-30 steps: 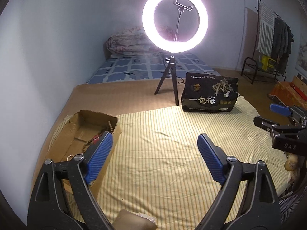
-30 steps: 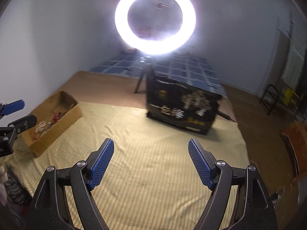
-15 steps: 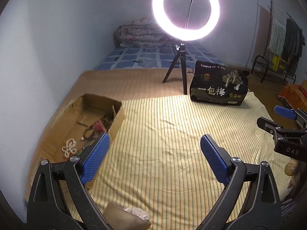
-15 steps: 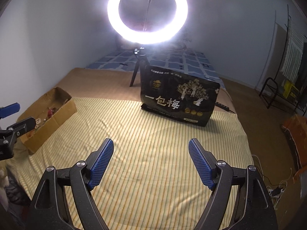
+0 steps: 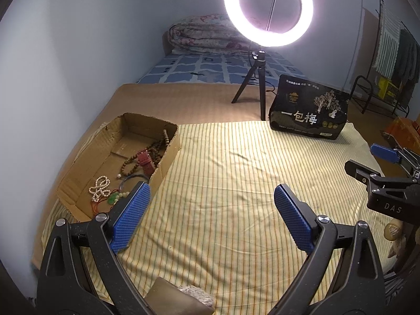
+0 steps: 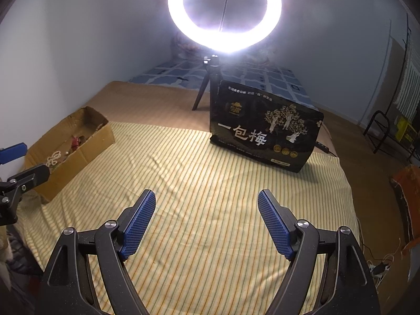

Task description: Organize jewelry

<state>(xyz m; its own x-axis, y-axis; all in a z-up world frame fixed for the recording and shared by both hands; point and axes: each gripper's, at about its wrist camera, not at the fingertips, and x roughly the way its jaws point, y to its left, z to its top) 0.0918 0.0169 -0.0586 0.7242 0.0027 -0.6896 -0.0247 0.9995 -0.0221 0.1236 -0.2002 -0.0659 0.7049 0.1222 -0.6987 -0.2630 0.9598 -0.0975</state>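
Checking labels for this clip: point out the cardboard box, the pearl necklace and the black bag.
cardboard box [image 5: 168, 155], left wrist view, on its right outer wall.
pearl necklace [image 5: 99, 187], left wrist view, on the bunched beads inside the box.
black bag [image 6: 262, 128], right wrist view, on its printed front.

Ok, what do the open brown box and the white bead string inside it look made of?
Open brown box: corrugated cardboard, matte, with raw fluted edges. White bead string: glossy round beads, pearl-like; real or imitation is not clear.
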